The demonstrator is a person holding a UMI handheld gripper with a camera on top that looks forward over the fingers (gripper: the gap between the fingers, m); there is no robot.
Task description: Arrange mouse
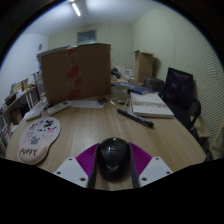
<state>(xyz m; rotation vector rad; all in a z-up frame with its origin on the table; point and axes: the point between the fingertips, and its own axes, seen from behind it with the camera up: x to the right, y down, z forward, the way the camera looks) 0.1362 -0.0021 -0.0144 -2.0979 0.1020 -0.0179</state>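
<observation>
Tongs: the tongs (113,172) reach forward low over the worktop, their two light-coloured fingers tipped with magenta pads (88,156) on the inner faces.
Tongs state: clamped on the mouse; both pads press against its flanks, one on each side, with no gap showing.
Mouse: a dark, glossy mouse (113,158) sits between the fingers, its rounded back towards the camera; whether it rests on the worktop or is lifted off it cannot be told.
Worktop: a light wooden worktop (95,125) stretches ahead of the tongs, bare in the middle stretch just beyond the mouse.
Wrist-rest mat: to the left of the fingers lies a pale oval mat (37,137) with dark paw-like marks, flat on the worktop and apart from the mouse.
Pen-like object: beyond the mouse and a little to the right, a dark slim object (134,118) lies at a slant on the worktop.
Cardboard box: a large brown cardboard box (75,70) stands upright at the far side of the worktop, left of centre.
Papers: a white stack or booklet (152,104) lies on the far right part of the worktop, near the slim dark object.
Chair: a dark office chair (181,92) stands past the right edge of the worktop.
Clutter: small items crowd the far left edge, too small to name.
Ceiling light: a bright strip light (76,9) glows overhead.
</observation>
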